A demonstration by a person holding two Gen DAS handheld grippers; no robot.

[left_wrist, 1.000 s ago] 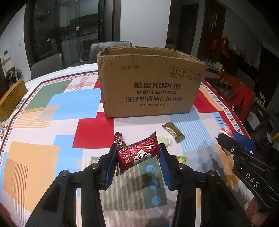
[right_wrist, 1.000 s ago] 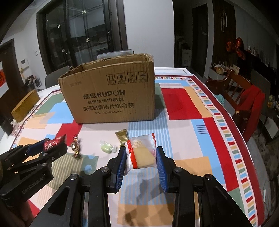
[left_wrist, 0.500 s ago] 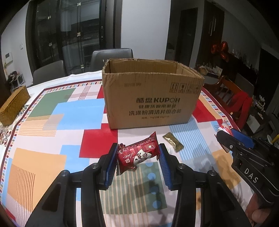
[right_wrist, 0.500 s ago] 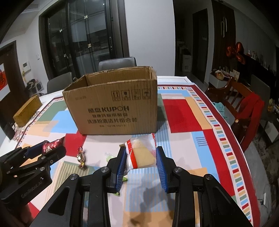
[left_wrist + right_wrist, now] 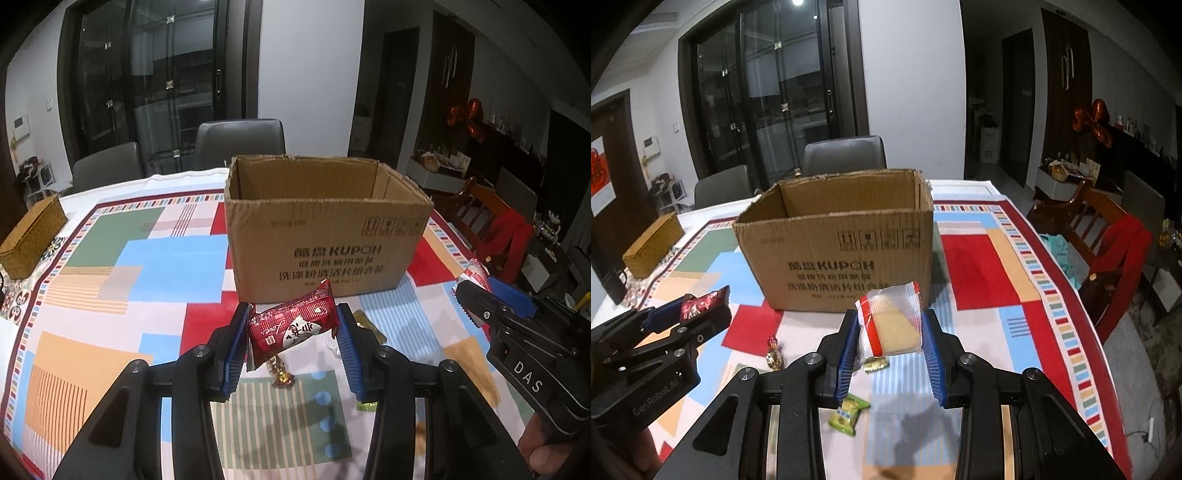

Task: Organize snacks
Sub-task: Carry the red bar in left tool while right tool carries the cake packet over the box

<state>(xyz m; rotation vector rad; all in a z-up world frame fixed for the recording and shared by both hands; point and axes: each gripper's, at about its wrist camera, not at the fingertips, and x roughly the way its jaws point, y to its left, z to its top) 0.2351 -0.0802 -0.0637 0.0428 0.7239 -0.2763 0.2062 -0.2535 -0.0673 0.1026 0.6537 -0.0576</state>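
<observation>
Red snack point(image 5: 293, 325) pinched in left hand-held gripper point(image 5: 291, 334), clear of the bench point(image 5: 92, 332), in front of the box point(image 5: 325, 240) near wall. Clear-wrapped wafer pack point(image 5: 891, 320) pinched in right hand-held gripper point(image 5: 889, 334), also off the bench, just short of the box front.

Change over the last second: both grippers have risen and moved toward the box. Box interior now shows in both views where only the front face showed before; looks empty as far as visible. Loose candies now sit lower in frame, under the grippers. Means: both snacks are in carry, drop into the box is likely next, neither released yet.

Look of things: red snack is a glossy pillow pack, white print, crimped ends, tilted with right end up. Wafer pack is see-through with a red stripe, pale slab inside, top edge flopping above the jaws; soft, could slip.

Left on the bench: gold-red wrapped candy point(image 5: 774, 355), green candy point(image 5: 846, 413), small gold pack point(image 5: 876, 363). Woven basket point(image 5: 31, 240) at far left edge. Chairs point(image 5: 240, 142) behind the bench.
</observation>
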